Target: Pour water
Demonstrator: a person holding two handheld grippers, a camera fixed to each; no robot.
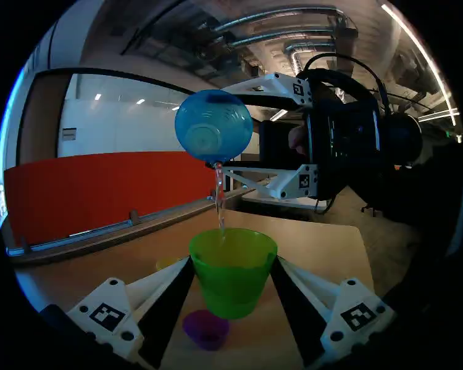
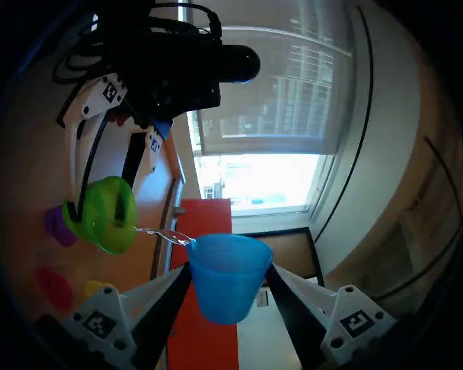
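Now left tongs [image 1: 231, 266] clamped on translucent green cup [image 1: 233, 290], upright in its jaws over table [image 1: 318, 243]. Right tongs [image 2: 228, 274] grip translucent blue cup [image 2: 226, 296], tipped sideways; thin water stream [image 1: 219, 200] falls into green cup. Purple cup [image 1: 205, 328] below left tongs.

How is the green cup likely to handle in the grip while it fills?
The green cup looks like thin translucent plastic, so probably light and somewhat squeezable. It tapers downward between the fingers of the left gripper, so it likely won't slip through. Water streaming in from the blue cup should make it heavier.
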